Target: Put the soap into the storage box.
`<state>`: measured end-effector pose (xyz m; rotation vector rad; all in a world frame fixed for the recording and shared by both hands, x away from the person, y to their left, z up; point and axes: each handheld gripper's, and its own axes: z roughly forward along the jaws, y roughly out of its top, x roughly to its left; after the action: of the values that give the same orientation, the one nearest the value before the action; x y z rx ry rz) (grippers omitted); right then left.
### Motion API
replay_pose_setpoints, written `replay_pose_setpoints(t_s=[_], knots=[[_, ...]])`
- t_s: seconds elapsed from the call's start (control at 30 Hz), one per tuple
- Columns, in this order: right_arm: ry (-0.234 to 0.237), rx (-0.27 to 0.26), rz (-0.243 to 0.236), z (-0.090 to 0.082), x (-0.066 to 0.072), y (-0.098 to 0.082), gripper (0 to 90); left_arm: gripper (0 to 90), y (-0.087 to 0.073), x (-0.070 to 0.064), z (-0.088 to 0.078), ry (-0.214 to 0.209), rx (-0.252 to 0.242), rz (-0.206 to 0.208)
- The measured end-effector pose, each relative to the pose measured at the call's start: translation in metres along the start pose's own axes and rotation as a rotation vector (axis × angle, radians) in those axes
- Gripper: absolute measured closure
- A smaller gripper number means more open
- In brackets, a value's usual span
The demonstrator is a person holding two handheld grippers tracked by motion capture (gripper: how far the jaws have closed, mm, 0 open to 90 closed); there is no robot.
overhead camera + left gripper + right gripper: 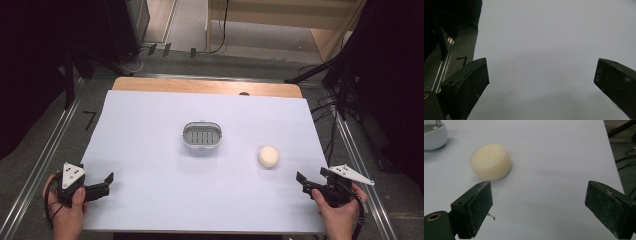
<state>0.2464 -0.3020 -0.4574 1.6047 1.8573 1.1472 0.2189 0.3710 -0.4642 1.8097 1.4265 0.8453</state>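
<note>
The right gripper (pixel 306 183) is held low at the near right corner of the counter (pixel 150 150), gripped by the right hand (pixel 340 212) and pointed inward toward the middle. Its jaws are spread wide, with nothing between them. The round cream soap (pixel 268 156) is seen lying flat on the counter just ahead of them, a little to their left in the right gripper view (pixel 490 161), untouched.

The left gripper (pixel 102 186) is held likewise at the near left edge by the left hand (pixel 67 210), jaws wide apart and empty over bare surface.

The white slotted dish (pixel 201 136) is placed at the counter's centre, well apart from both grippers. Open surface is left all around the soap, and the right edge lies near it.
</note>
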Motion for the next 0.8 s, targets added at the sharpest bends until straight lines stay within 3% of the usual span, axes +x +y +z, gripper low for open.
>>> replay_pose_setpoints(t_s=[0.8], knots=[[0.062,0.044,-0.055,0.035,0.038,0.024,7.7,0.4,0.000,0.000,0.000,0.001,0.000,0.001]])
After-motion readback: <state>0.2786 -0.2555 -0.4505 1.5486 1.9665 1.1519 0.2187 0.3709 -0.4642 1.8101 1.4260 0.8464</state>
